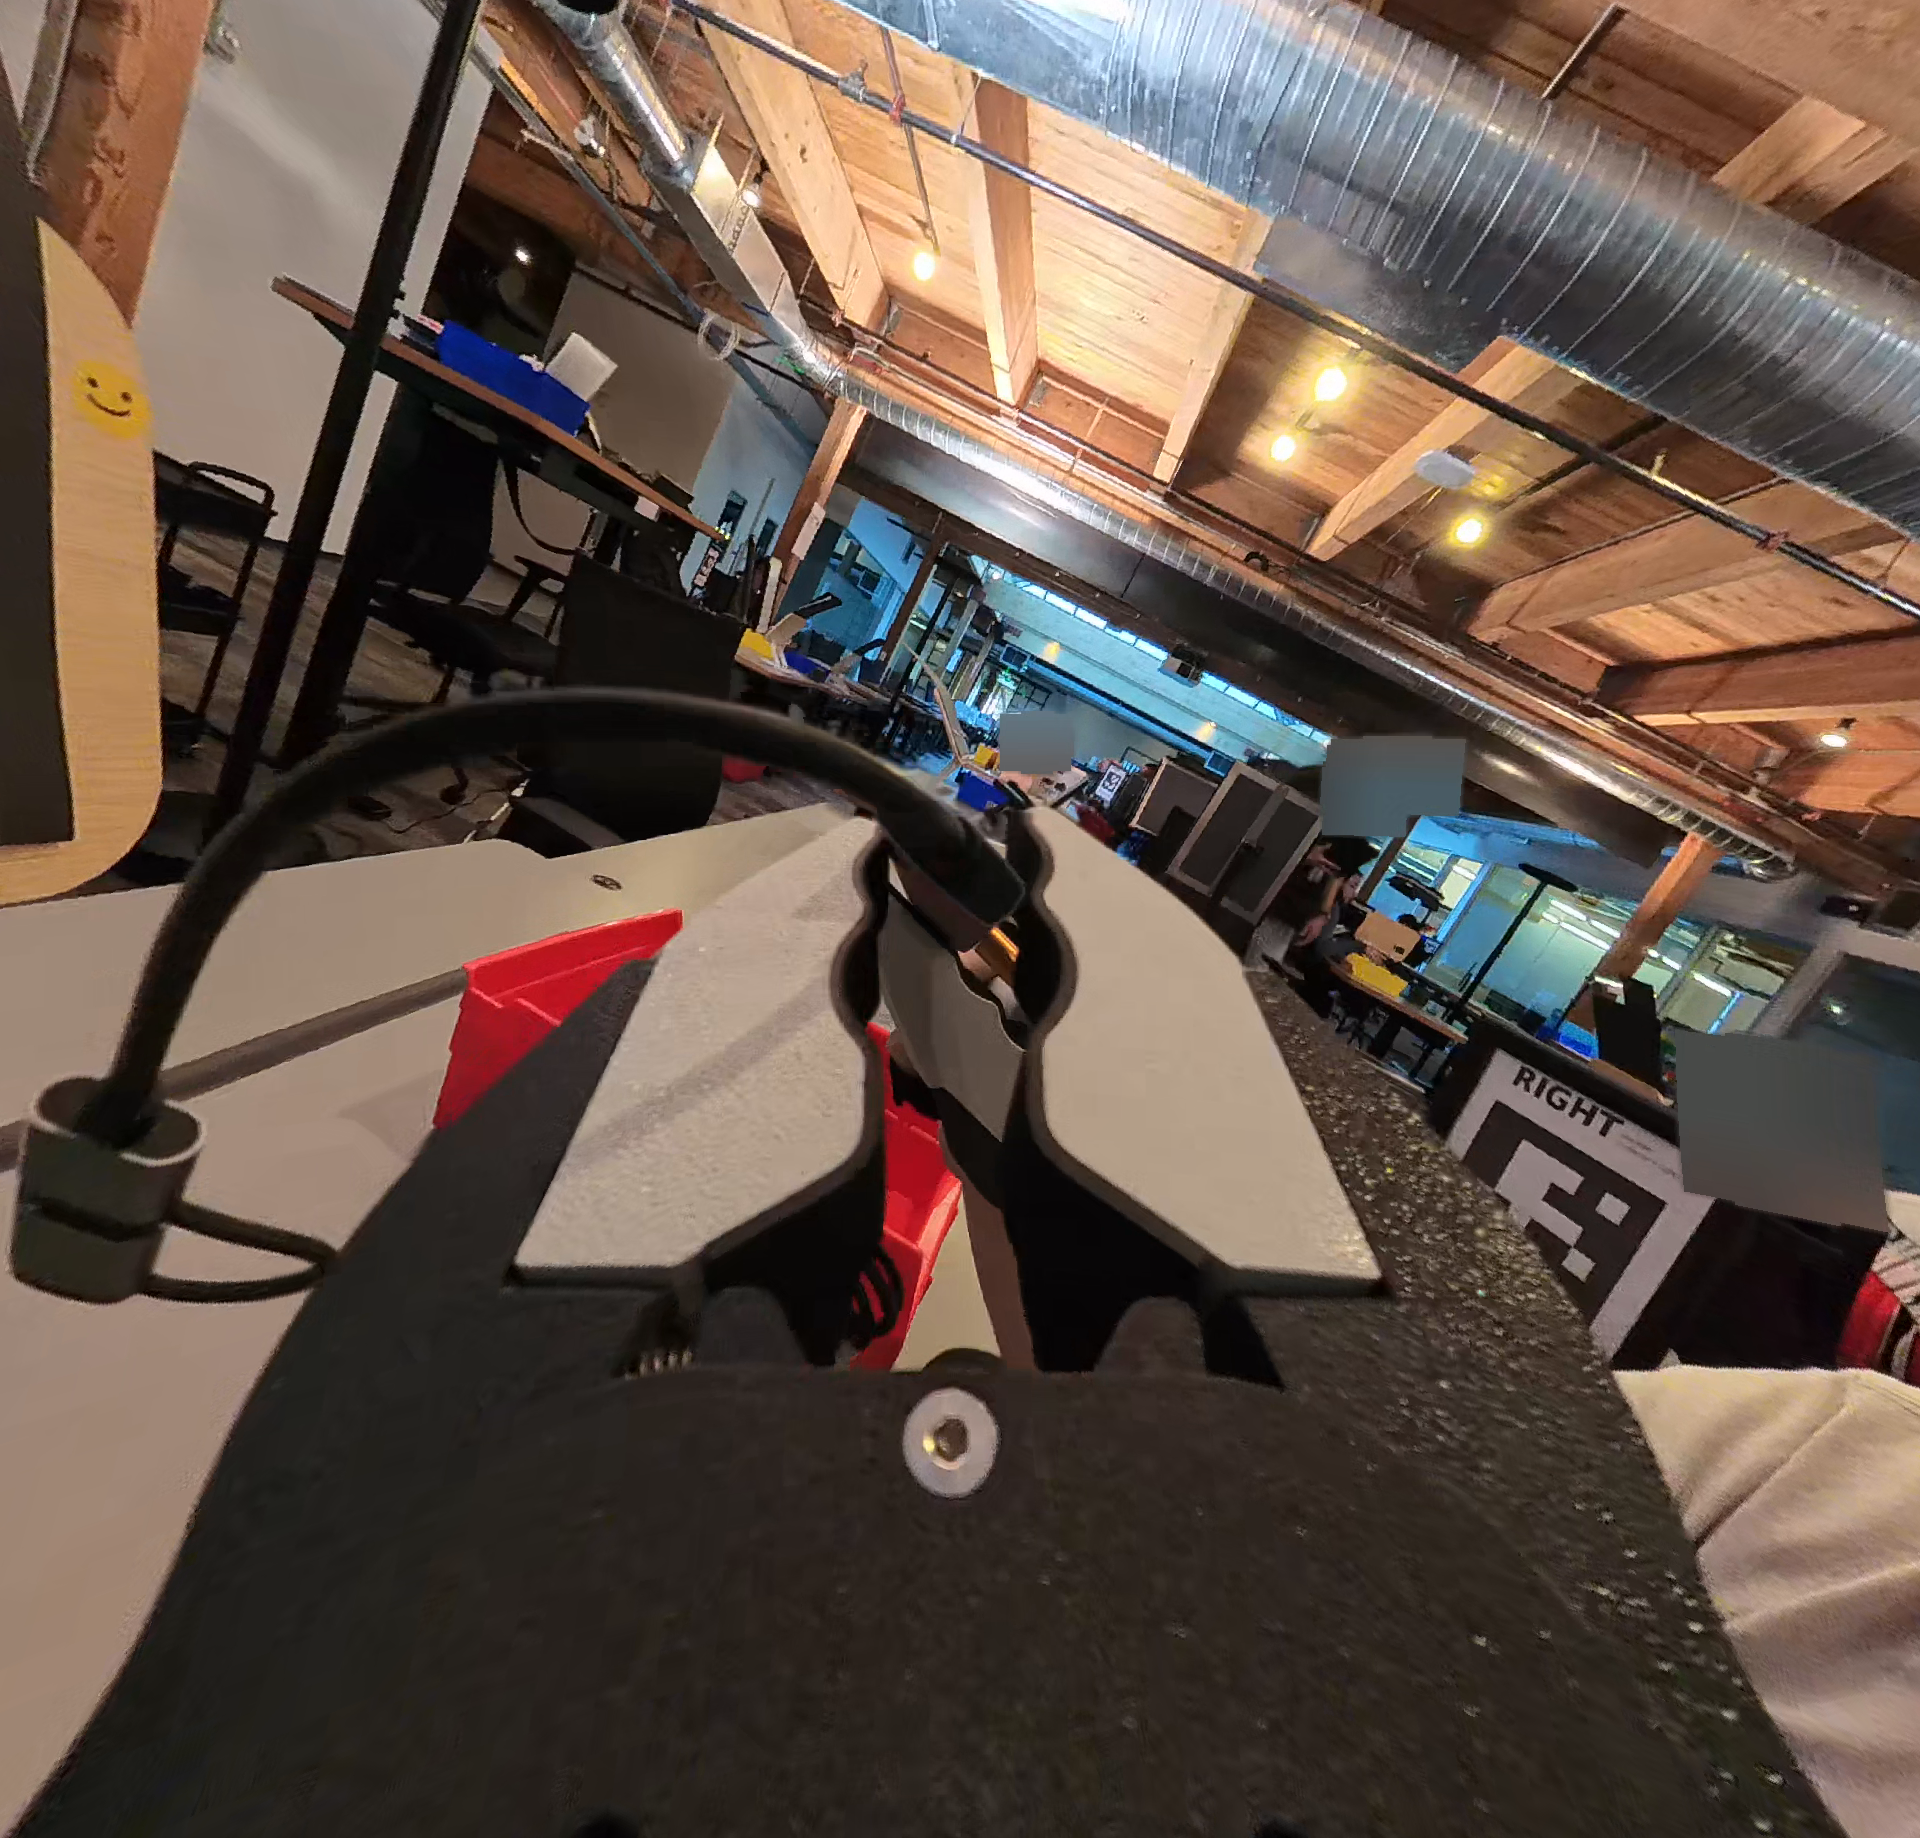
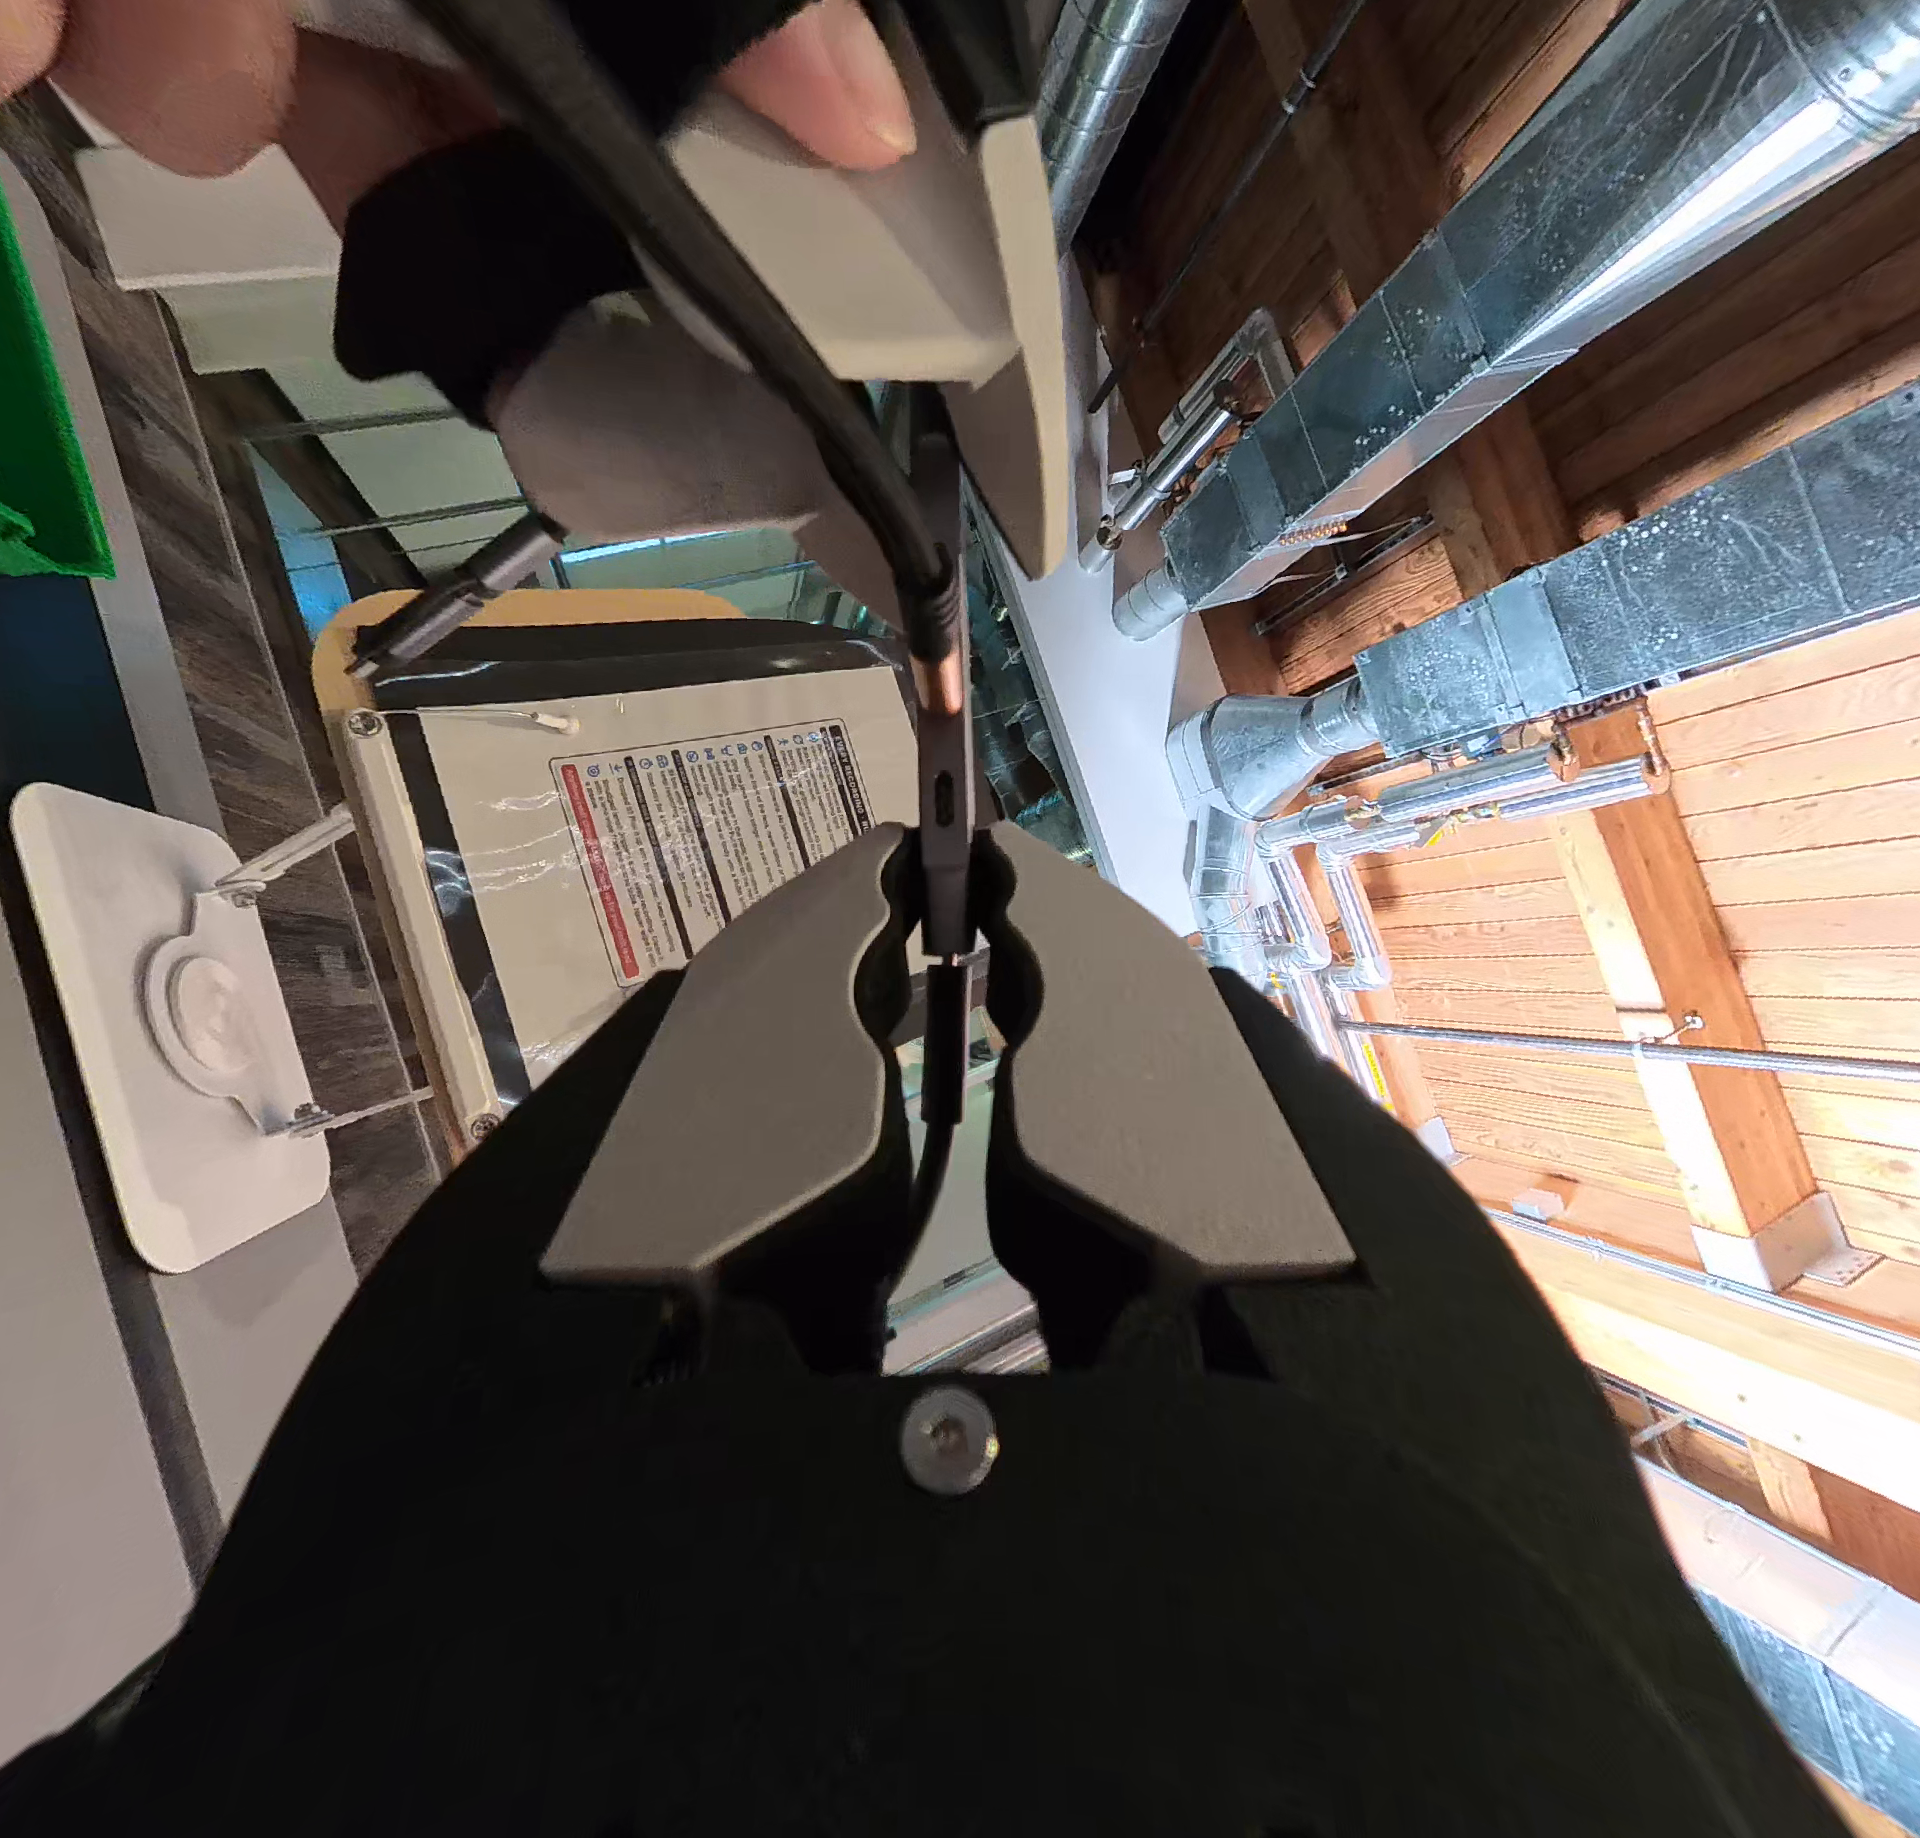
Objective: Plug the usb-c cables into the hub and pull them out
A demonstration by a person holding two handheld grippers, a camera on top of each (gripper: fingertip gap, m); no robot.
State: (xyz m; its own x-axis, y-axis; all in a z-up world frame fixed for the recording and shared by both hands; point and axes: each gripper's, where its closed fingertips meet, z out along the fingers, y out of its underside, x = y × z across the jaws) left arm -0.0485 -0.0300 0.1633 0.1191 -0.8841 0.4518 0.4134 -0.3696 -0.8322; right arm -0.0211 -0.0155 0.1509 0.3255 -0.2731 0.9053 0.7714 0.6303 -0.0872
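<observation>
My left gripper (image 1: 951, 853) is shut on the black plug (image 1: 966, 879) of a USB-C cable (image 1: 312, 780). The cable arcs left to a grey cylindrical piece (image 1: 104, 1196) on the table. My right gripper (image 2: 948, 853) is shut on a slim black hub (image 2: 943, 853), seen edge-on, with an oval port (image 2: 942, 796) showing. The hub's own lead (image 2: 930, 1144) runs back between my fingers. The plug's copper collar (image 2: 940, 687) lies against the hub just above that port; I cannot tell whether it is inserted. The left gripper's fingers (image 2: 862, 261) and a gloved hand (image 2: 468, 261) are right above.
A red bin (image 1: 540, 988) sits on the white table (image 1: 364, 915) under my left gripper. A black stand pole (image 1: 343, 438) rises at the left. The right gripper's marker tag (image 1: 1558, 1186) is close by. A second grey plug (image 2: 457, 599) hangs at the left, over a labelled board (image 2: 582, 853). The gap from one gripper's tips to the other's is roughly 4 cm.
</observation>
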